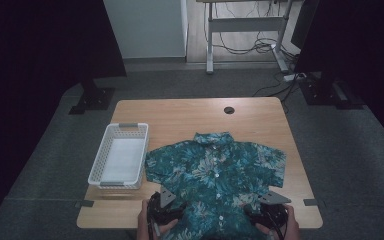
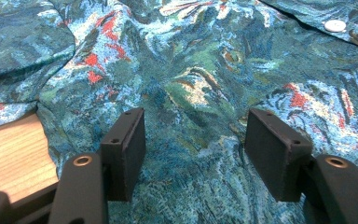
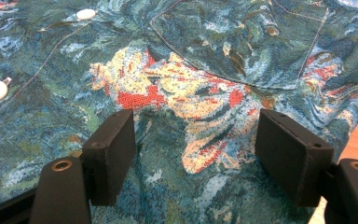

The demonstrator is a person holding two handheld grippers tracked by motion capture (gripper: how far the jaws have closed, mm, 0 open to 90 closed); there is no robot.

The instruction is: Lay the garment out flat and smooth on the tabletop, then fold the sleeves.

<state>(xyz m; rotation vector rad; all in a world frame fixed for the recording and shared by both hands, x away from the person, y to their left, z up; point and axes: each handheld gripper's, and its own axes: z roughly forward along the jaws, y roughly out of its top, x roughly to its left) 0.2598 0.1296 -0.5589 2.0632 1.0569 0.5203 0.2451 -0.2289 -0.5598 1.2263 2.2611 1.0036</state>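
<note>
1 floral shirt (image 1: 215, 172) flat on table (image 1: 180, 112), 1 white basket (image 1: 120, 161), 2 tongs, L (image 2: 193, 140) & R (image 3: 196, 149) both apart over hem

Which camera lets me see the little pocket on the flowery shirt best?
The right gripper view: the pocket sits close up, its stitched outline clear on the shirt. The high view shows the whole shirt, pocket too small to tell. The left gripper view shows cloth and a button.
</note>
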